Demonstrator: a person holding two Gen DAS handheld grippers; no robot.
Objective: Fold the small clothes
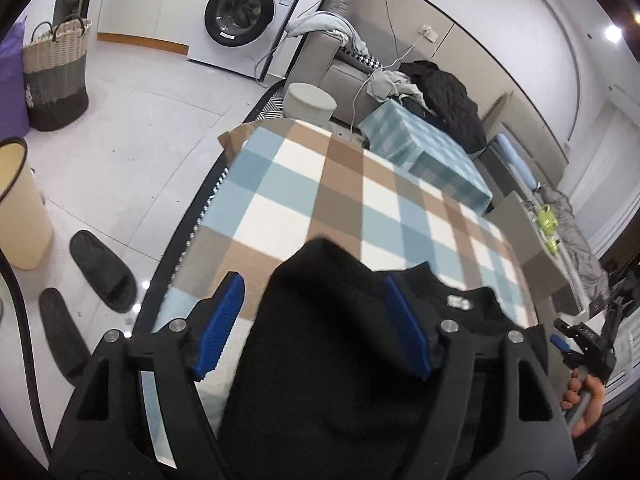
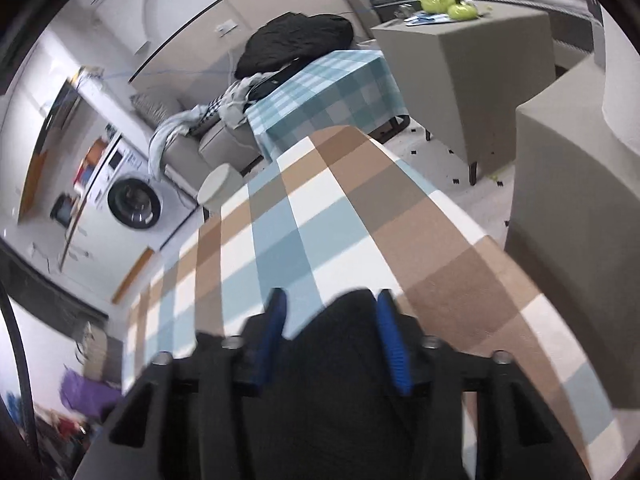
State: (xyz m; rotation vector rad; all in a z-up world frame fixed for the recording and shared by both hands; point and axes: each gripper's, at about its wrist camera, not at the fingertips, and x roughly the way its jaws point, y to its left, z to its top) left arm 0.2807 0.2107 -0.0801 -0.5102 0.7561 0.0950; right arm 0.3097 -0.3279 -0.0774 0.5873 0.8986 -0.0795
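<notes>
Black knit garment [image 1: 340,360] lies on blue-brown-white checked fleece tablecloth [image 1: 320,200], bunched between spread blue ribbed pads of left gripper [image 1: 312,320]. Only left view shows its white neck label [image 1: 458,302]. Right gripper [image 2: 332,340], blurred, likewise wide around cloth.

Matt, seemingly knitted black garment [image 1: 340,340]

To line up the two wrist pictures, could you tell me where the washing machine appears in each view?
Left wrist: washing machine at top centre, behind the checked tablecloth.
Right wrist: washing machine at mid-left, tilted, left of the tablecloth.
Shared landmark: the round white stool beside the table's far end.
</notes>
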